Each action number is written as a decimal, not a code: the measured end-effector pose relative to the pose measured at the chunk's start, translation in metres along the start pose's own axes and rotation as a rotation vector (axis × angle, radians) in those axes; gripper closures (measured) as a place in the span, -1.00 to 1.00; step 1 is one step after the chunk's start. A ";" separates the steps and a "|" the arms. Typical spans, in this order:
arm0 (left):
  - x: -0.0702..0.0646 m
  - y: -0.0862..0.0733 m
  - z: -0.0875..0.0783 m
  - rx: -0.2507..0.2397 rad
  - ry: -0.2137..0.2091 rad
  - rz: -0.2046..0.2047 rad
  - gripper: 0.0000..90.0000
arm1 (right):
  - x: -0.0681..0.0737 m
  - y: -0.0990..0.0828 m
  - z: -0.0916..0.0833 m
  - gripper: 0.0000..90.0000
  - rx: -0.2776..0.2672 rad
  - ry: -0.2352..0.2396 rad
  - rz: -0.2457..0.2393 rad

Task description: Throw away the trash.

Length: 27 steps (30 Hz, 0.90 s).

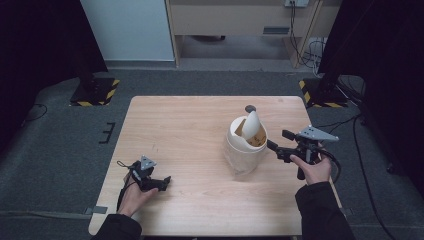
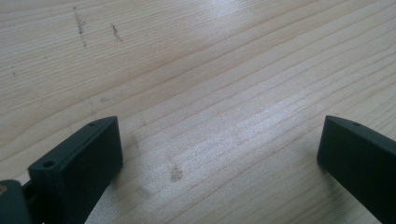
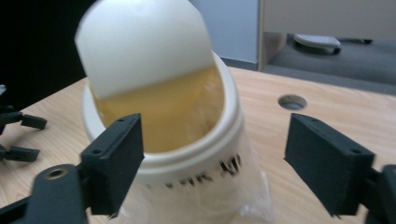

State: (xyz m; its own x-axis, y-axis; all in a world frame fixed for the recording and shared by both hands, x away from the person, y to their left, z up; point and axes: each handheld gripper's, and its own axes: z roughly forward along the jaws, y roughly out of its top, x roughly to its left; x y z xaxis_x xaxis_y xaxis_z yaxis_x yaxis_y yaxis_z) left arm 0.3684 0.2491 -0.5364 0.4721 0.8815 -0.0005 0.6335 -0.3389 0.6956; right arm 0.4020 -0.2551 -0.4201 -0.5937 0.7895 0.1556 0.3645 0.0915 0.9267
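- Listing first my right tongs (image 1: pixel 274 148): spread wide, nothing pinched, jaws either side of the small white bin (image 1: pixel 244 150) without touching it, at about rim height.
- Bin: stands right of centre on the wooden bench (image 1: pixel 190 130), a clear liner bag (image 3: pixel 243 205) bunched around its lower body; swing lid (image 3: pixel 144 46) tipped up on edge, mouth open, yellowish inside.
- Left tongs (image 1: pixel 161 183): also spread, empty, resting low over bare bench near my front-left edge, well apart from the bin.
- Risk, as I judge it: the bin looks light, so a forward nudge from my right jaws could slide or topple it; the tilted lid could swing and strike a jaw (it pivots freely, I expect).
- Risk: a jaw snagging the loose liner would drag the bin along when I pull back.
- Writing: dark lettering on the band under the rim in the right gripper view, blurred and partly hidden; I cannot read it. No brand legible.
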 end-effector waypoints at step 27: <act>0.000 0.000 0.000 -0.001 0.001 0.000 -1.00 | -0.037 -0.078 0.004 -0.71 0.328 -0.148 0.037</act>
State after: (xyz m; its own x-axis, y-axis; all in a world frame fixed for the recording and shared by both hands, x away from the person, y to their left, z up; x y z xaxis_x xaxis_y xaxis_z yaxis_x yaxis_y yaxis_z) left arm 0.3683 0.2491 -0.5364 0.4710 0.8821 0.0001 0.6334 -0.3383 0.6960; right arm 0.3987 -0.2893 -0.4994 -0.4740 0.8732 0.1136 0.6090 0.2319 0.7585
